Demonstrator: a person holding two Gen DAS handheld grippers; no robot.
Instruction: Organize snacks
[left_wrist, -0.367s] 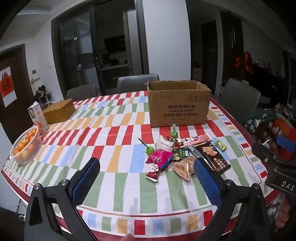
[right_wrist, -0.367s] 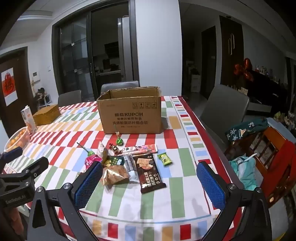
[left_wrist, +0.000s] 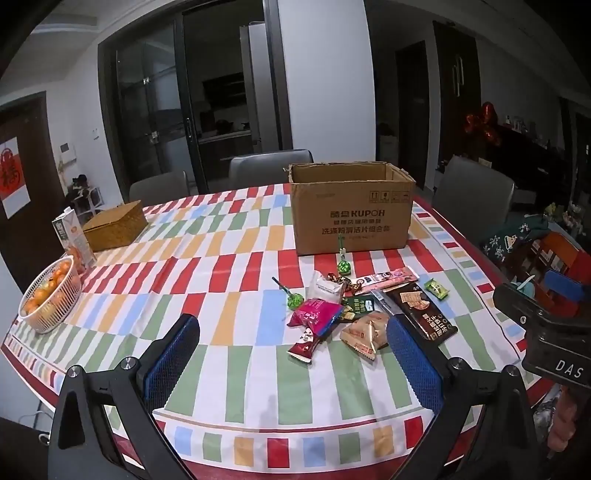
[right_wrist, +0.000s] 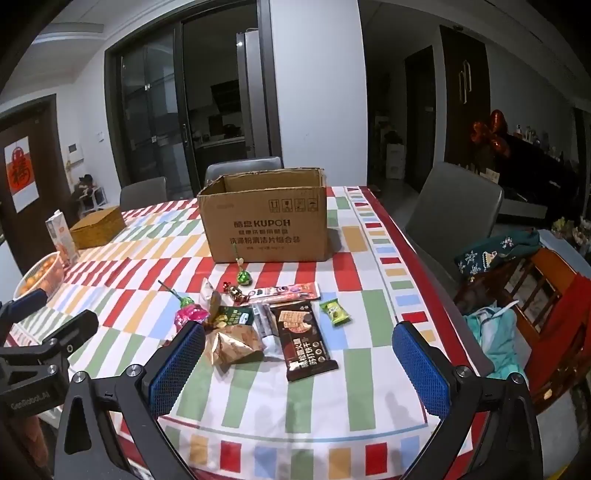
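Several snack packets lie in a loose pile on the striped tablecloth: a pink pouch (left_wrist: 317, 314), a tan packet (left_wrist: 364, 332), a dark brown cracker packet (right_wrist: 304, 339), a small green candy (right_wrist: 334, 312), a long pink stick packet (right_wrist: 286, 290) and green lollipops (right_wrist: 243, 277). An open cardboard box (left_wrist: 351, 210) stands behind them, also in the right wrist view (right_wrist: 266, 221). My left gripper (left_wrist: 291, 354) is open and empty above the table's near edge, just short of the pile. My right gripper (right_wrist: 299, 365) is open and empty, near the brown packet.
A white basket of oranges (left_wrist: 50, 295), a juice carton (left_wrist: 72, 236) and a woven box (left_wrist: 116, 225) stand at the table's left. Grey chairs (right_wrist: 454, 210) surround the table. A wooden chair with clothes (right_wrist: 524, 295) is at the right, beyond the table edge.
Both grippers have edged slightly forward toward the snack pile. Nothing on the table has moved.
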